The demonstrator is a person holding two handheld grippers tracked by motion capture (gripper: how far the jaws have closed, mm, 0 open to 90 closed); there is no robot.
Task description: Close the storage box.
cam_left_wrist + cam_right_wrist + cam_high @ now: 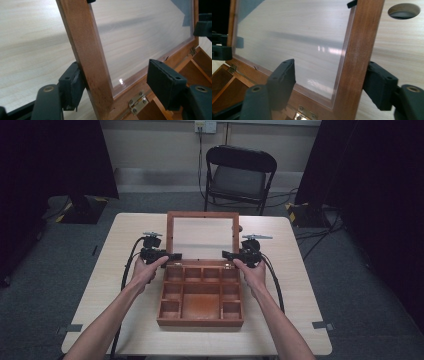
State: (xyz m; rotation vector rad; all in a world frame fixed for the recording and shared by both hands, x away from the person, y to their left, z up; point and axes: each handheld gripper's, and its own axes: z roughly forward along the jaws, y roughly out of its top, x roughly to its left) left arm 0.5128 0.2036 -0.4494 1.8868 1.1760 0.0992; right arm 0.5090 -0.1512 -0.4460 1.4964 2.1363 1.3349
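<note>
Loosely, both grippers' fingers (72, 87) straddle the lid frame (87, 57), part open.

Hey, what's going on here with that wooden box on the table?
A person stands at a light wooden table with a black two-jaw gripper in each hand, working on a brown wooden compartment box whose clear-paned lid stands open. The left gripper straddles the lid's left frame rail and the right gripper its right rail. Each has only its outer pad against the wood, so neither grips yet.
</note>
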